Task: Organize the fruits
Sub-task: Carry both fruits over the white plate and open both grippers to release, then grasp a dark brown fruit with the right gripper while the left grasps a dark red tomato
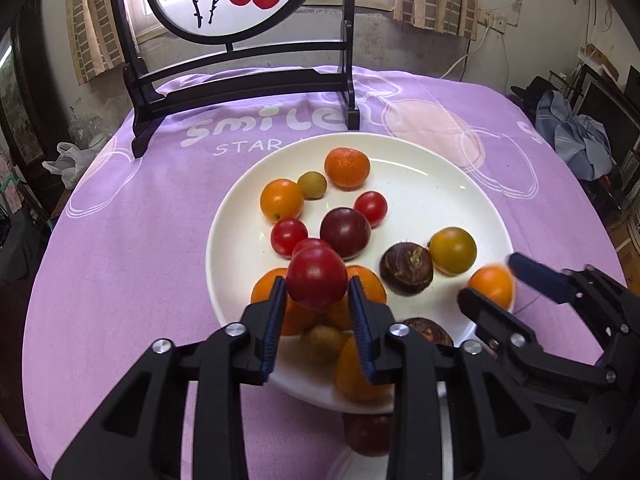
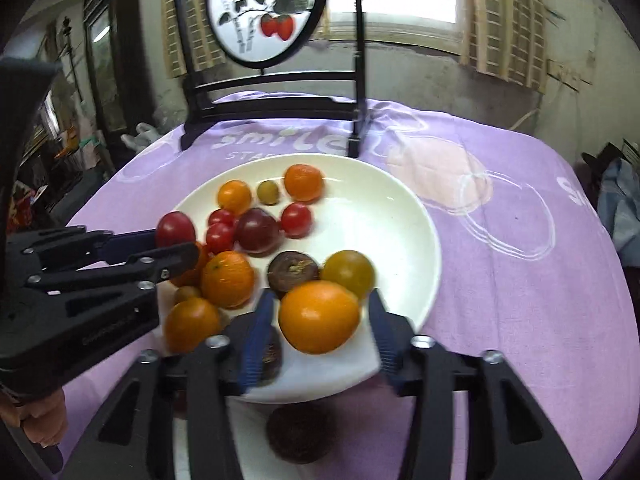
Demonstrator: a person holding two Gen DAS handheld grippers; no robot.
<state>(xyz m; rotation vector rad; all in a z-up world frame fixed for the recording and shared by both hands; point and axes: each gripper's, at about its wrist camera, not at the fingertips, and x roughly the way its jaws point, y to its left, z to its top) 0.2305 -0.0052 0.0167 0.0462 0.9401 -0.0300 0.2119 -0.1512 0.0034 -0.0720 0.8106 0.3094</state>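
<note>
My left gripper [image 1: 317, 285] hangs over the near side of the white plate [image 1: 420, 196], jaws parted around a red cherry tomato [image 1: 316, 278]; contact with the pads cannot be told. Centre: mixed tomatoes, mandarins and dark chestnuts lie on the plate, on a purple tablecloth [image 1: 120, 260]. My right gripper [image 2: 318, 312] has jaws spread, an orange tomato [image 2: 319, 316] between them with gaps either side.

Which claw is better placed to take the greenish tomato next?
Probably right: the greenish tomato lies beyond the right claw, though an orange fruit sits between its fingers. The left claw is farther, a red tomato between its fingers.
</note>
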